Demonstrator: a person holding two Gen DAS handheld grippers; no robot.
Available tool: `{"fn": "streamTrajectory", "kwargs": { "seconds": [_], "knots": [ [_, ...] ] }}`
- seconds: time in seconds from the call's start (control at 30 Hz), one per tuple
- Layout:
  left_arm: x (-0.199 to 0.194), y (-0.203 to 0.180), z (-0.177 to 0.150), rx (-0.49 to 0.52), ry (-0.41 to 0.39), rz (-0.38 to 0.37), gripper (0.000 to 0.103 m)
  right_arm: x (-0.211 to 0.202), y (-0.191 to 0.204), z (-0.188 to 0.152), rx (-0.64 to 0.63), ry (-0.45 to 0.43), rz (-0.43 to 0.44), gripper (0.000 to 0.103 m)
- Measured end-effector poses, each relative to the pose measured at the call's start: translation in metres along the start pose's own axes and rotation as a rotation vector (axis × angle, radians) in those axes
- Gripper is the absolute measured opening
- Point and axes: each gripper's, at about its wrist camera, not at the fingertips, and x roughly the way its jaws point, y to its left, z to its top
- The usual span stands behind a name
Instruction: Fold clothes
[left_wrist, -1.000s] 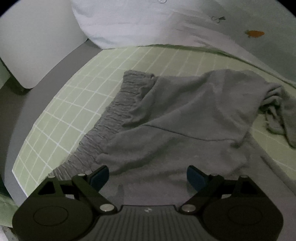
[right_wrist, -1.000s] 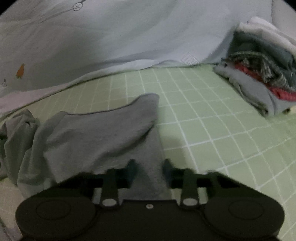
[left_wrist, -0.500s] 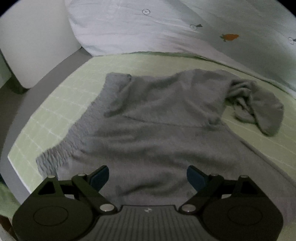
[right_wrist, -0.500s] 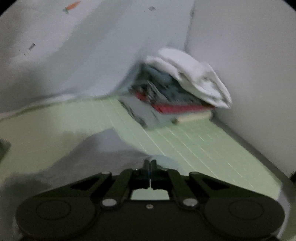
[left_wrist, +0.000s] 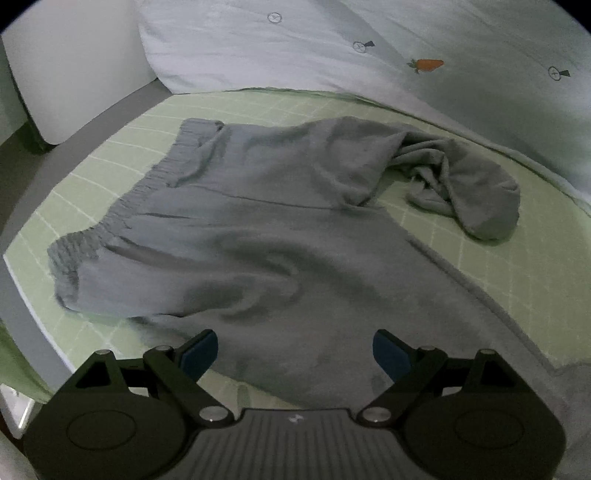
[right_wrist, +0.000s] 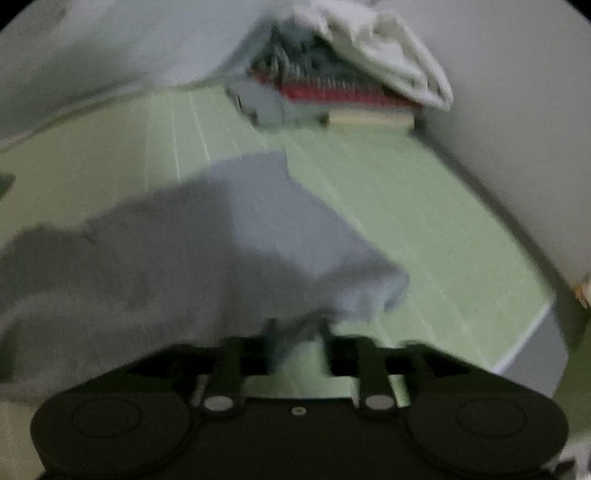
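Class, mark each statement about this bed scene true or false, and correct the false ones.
1. The grey elastic-waist trousers lie on a green checked sheet. True.
2. The left tool is clamped shut on cloth. False: it is open, holding nothing.
3. An orange carrot motif decorates the pale duvet. True.
4. The pile of folded clothes is topped by a black garment. False: a white one.

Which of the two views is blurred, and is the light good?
Right wrist view: smeared by motion, the stack of folded clothes and gray trousers soft-edged. Left wrist view: sharp, the trousers' waistband crisp. Both dim, with fisheye bending of the checked sheet.
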Motion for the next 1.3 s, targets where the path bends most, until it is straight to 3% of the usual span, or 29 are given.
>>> {"fn": "streamTrajectory", "kwargs": {
  "seconds": [0.1,0.17,0.2,0.27,0.4,0.5,0.7,0.77,0.8,0.83,0.9,0.93,1.13,1.3],
  "knots": [
    [0.007,-0.014,0.005,0.0,0.004,-0.012,0.091,0.001,0.005,0.017,0.009,-0.067,0.045,0.056],
    [0.013,-0.023,0.013,0.0,0.004,-0.02,0.091,0.008,0.012,0.029,0.03,-0.077,0.081,0.078],
    [0.018,-0.028,0.018,-0.005,0.008,-0.023,0.091,0.011,0.015,0.036,0.041,-0.082,0.099,0.082],
    [0.028,-0.036,0.028,-0.019,0.016,-0.033,0.091,0.019,0.022,0.048,0.066,-0.088,0.136,0.083],
    [0.056,-0.05,0.052,-0.049,0.04,-0.062,0.091,0.062,0.033,0.073,0.228,-0.002,0.222,0.083],
    [0.079,-0.062,0.07,-0.068,0.058,-0.068,0.091,0.087,0.036,0.086,0.367,0.038,0.227,0.083],
    [0.116,-0.086,0.091,-0.042,0.119,-0.004,0.091,0.102,0.053,0.098,0.288,0.063,0.15,0.083],
    [0.119,-0.09,0.091,-0.024,0.115,0.032,0.086,0.103,0.058,0.098,0.244,0.054,0.134,0.071],
    [0.117,-0.093,0.09,-0.001,0.093,0.027,0.075,0.102,0.06,0.098,0.215,0.045,0.119,0.062],
    [0.113,-0.096,0.089,0.024,0.07,0.015,0.066,0.102,0.061,0.099,0.186,0.035,0.104,0.043],
    [0.107,-0.101,0.088,0.052,0.042,0.003,0.014,0.101,0.06,0.098,0.152,0.023,0.101,0.015],
    [0.105,-0.102,0.088,0.061,0.035,-0.003,0.004,0.101,0.057,0.098,0.149,0.021,0.109,0.004],
    [0.101,-0.104,0.095,0.059,0.003,0.028,0.003,0.085,0.032,0.108,0.228,-0.051,0.051,0.004],
    [0.083,-0.106,0.131,0.044,-0.11,0.007,0.002,0.076,0.02,0.139,0.27,-0.131,0.052,0.004]
  ]
}}
